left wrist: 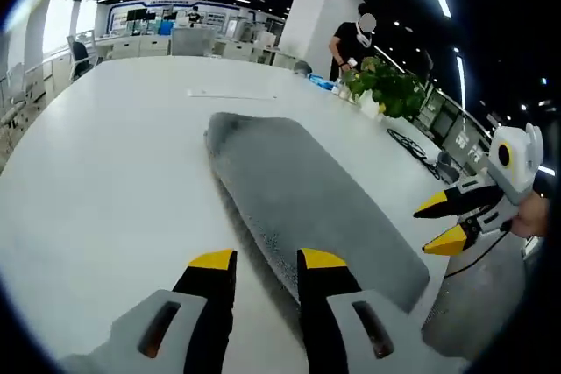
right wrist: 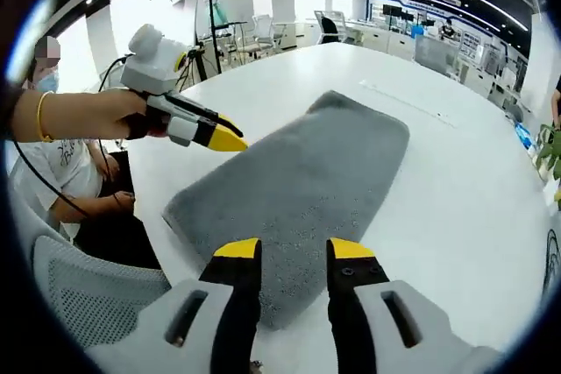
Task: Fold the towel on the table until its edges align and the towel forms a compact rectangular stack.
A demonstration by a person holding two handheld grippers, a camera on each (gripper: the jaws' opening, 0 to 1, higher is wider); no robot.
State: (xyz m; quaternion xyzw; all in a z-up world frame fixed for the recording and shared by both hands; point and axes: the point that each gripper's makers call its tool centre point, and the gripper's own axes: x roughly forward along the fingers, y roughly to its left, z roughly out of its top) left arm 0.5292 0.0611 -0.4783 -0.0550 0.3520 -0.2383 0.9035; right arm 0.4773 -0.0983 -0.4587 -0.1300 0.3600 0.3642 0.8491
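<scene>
Showing a grey towel (left wrist: 307, 194) lying flat on a white table (left wrist: 114, 155), folded into a long rectangular pad. In the left gripper view the towel runs from about 12 o'clock of centre down toward 5 o'clock, its near end reaching the table's edge. The left gripper (left wrist: 266, 260) rises from 6 o'clock with its yellow-tipped jaws parted and nothing between them; the right jaw tip sits over the towel's near long edge, the left jaw tip over bare table. At 3 o'clock the right gripper (left wrist: 444, 222) enters, held by a hand (left wrist: 532, 215), its jaws spread and clear of the towel, beyond the table's edge. Green plants (left wrist: 390, 89) stand on the far side of the table at 1 o'clock, and a person (left wrist: 352, 41) in dark clothes stands behind them.

In the right gripper view the towel (right wrist: 302, 186) fills the centre, its near end between and under the right gripper (right wrist: 294, 250) jaws, which stand apart and hold nothing. The left gripper (right wrist: 221, 135) comes in from 9 o'clock, its yellow tips just over the towel's left edge. A seated person (right wrist: 66, 172) and a mesh chair (right wrist: 96, 291) lie at 8 o'clock.
</scene>
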